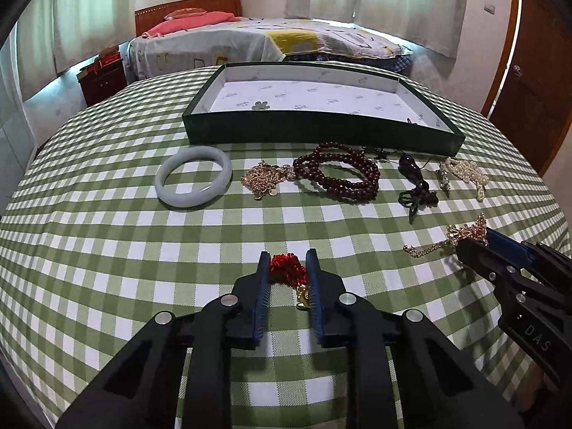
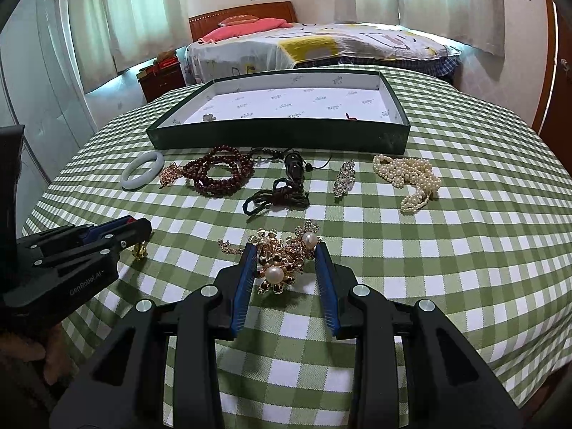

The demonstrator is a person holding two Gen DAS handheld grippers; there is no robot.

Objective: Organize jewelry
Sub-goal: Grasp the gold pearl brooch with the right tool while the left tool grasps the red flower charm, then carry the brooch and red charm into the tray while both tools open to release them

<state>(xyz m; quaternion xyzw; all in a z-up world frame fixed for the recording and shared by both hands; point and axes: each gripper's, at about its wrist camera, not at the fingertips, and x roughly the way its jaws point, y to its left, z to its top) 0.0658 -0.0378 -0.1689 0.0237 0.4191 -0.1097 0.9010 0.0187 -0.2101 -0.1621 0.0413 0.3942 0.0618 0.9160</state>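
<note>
On the desk [image 1: 107,250], covered in green check cloth, the left gripper [image 1: 287,262] has its jaws narrowed onto a red cord ornament [image 1: 287,268] with a small gold charm [image 1: 303,298]; the blue pads press on the red knot from both sides. The right gripper [image 2: 286,250] is part closed around a gold flower brooch [image 2: 282,261] set with pearls, its pads touching the piece at either side, a gold chain [image 2: 228,246] trailing off to the left. Beyond them lies a row of jewelry: a pale jade bangle [image 1: 193,177], a gold chain heap [image 1: 262,178] touching dark red beads [image 1: 338,175], a black pendant [image 1: 411,168] on a dark green cord [image 1: 418,198], a crystal clip [image 2: 344,177], and a pearl strand [image 2: 407,178]. Behind the row stands a shallow dark green box [image 1: 314,130] with a white printed lining; something small and reddish lies in its right near corner, too small to tell.
</note>
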